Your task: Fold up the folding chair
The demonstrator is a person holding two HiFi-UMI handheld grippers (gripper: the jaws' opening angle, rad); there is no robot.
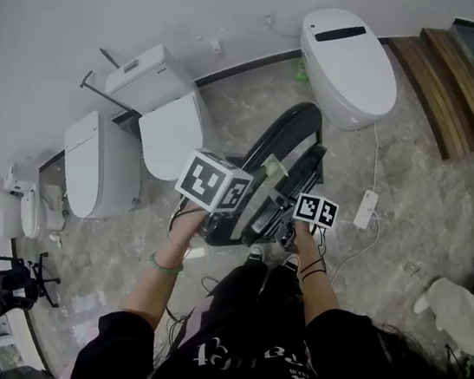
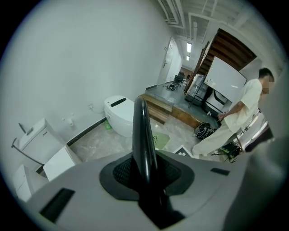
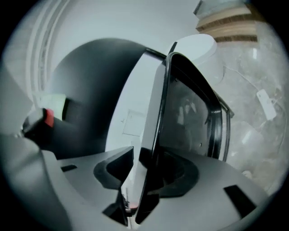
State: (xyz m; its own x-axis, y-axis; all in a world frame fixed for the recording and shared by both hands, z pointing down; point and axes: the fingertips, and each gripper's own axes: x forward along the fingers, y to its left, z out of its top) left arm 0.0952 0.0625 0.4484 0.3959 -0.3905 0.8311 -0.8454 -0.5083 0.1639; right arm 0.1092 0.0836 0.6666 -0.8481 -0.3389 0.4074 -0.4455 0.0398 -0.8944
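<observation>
Showing 1 folding chair [image 1: 291, 129] upright on the floor just before the person's feet, with the left gripper [image 2: 144, 173] clamped on its thin black frame edge and the right gripper [image 3: 143, 178] closed on its panel edge. Either narrow edge could slip from the pads, probably letting the halves swing apart or topple. Count: 1 folding chair, 2 grippers, 4 white toilets [image 1: 346, 64].

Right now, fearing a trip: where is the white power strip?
The power strip lies on the floor, right of the folding chair in the head view, below the rightmost toilet.
</observation>
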